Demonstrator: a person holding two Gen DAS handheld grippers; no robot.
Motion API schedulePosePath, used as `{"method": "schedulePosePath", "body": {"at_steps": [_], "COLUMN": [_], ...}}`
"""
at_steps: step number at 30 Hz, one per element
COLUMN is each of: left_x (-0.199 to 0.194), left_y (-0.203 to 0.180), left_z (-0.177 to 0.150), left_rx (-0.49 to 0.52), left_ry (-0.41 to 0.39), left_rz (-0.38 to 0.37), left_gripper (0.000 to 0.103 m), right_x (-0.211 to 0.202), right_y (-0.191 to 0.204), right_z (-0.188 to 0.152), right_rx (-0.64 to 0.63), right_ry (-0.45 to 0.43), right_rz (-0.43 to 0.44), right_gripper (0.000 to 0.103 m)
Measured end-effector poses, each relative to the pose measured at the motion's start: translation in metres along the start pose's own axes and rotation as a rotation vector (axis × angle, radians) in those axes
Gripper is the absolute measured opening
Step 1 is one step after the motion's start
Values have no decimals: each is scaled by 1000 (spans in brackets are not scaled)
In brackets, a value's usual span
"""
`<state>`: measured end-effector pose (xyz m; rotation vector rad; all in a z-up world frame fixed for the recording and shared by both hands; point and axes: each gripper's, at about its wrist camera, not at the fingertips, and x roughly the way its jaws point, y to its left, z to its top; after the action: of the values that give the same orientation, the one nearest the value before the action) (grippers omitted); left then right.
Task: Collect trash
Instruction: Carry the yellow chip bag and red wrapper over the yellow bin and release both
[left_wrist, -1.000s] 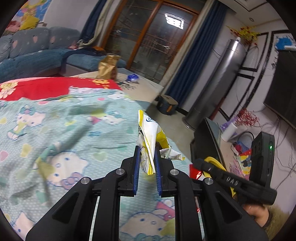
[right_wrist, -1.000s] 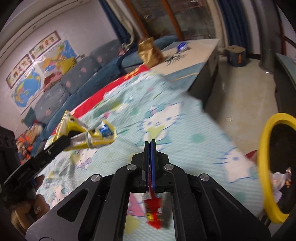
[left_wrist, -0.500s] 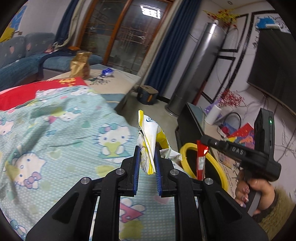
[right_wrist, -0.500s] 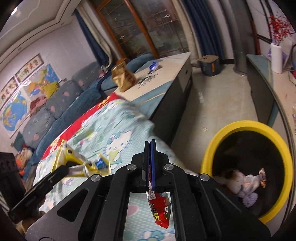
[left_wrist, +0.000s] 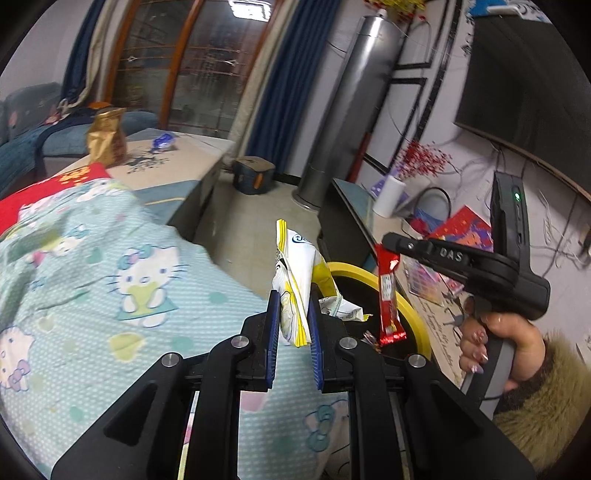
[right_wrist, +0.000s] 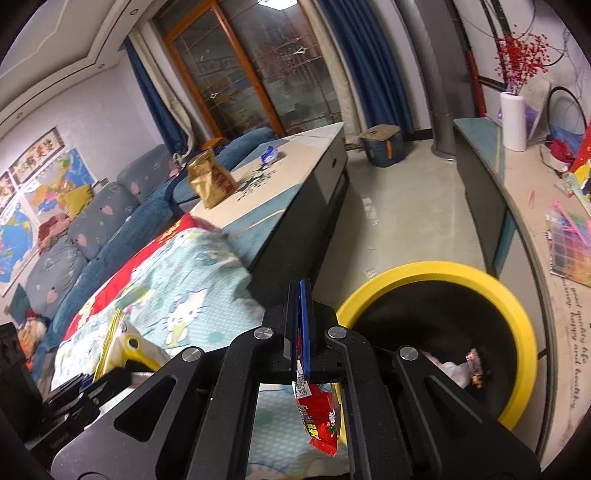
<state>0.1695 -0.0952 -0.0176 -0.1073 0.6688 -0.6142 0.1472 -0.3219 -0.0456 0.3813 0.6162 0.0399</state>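
A home living room. Indicators: a blue upholstered sofa (right_wrist: 107, 221) along the wall beneath world-map posters (right_wrist: 22, 229); a long low coffee table (right_wrist: 295, 162) partly draped with a cartoon-print blanket (left_wrist: 110, 295); glazed wood-framed doors (left_wrist: 207, 62) flanked by blue curtains (left_wrist: 280, 85); a wall-mounted television (left_wrist: 524, 81) above a cluttered sideboard (right_wrist: 524, 206); a tall floor-standing air conditioner (left_wrist: 347, 110); a yellow-rimmed waste bin (right_wrist: 517, 317) on the tiled floor (right_wrist: 399, 206).

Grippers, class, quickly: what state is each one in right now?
Left gripper: shut on the yellow-white wrapper.
Right gripper: shut on the red wrapper.
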Motion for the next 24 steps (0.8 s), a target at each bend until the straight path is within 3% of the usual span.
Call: {"method": "schedulePosePath", "body": {"at_steps": [14,24], "left_x": [46,75], "left_y": [-63,-91], "left_z": [0,-10], "left_rx": [157,234], "left_ry": [79,148], "left_rz": [-87,-123], "left_gripper": [14,14], "right_x": [-13,-18], "right_y": [-70,-99], "right_z": [9,12], "right_rx": [91,125], "right_ry": [-54,-82], "right_rz": [-107,-163], "right_gripper": [0,0]}}
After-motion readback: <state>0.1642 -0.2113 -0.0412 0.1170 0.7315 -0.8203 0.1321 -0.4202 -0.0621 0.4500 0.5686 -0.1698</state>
